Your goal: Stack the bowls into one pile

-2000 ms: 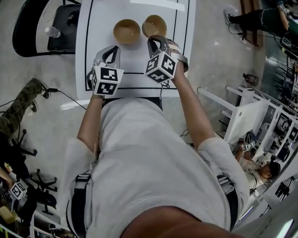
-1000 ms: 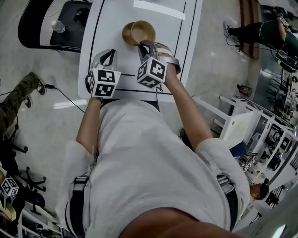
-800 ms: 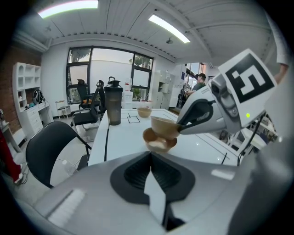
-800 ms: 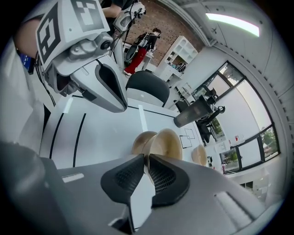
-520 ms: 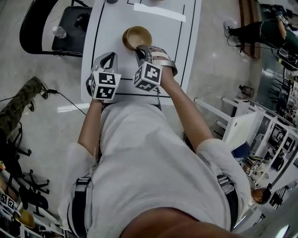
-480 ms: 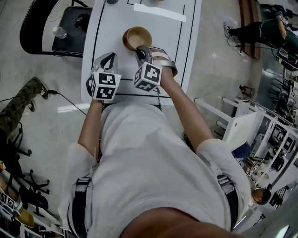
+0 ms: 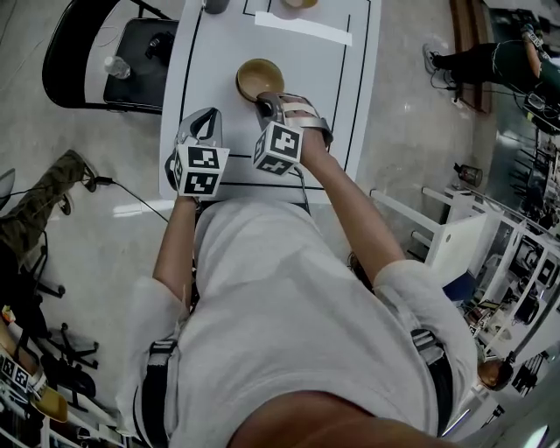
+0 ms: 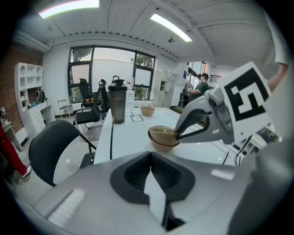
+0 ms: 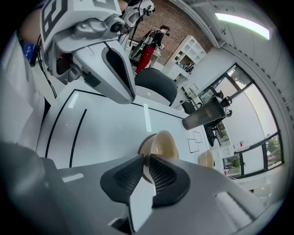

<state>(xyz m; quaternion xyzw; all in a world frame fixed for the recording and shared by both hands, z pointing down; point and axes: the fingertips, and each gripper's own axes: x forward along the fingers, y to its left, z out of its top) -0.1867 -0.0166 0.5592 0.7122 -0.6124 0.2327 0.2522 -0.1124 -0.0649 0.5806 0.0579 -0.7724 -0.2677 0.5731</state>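
Right gripper (image 9: 143,159), jaws just easing apart, straddles the rim of the top bowl (image 9: 165,143); left gripper (image 8: 150,158) closed, empty.

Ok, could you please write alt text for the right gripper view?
The right gripper straddles the rim of the upper bowl, nested in a second bowl on the white table; its jaws have just been opening. The left gripper hangs above; a third bowl sits beyond.

A small tan bowl (image 7: 299,3) and a dark grey bottle (image 7: 216,4) are cut by the head view's top edge.
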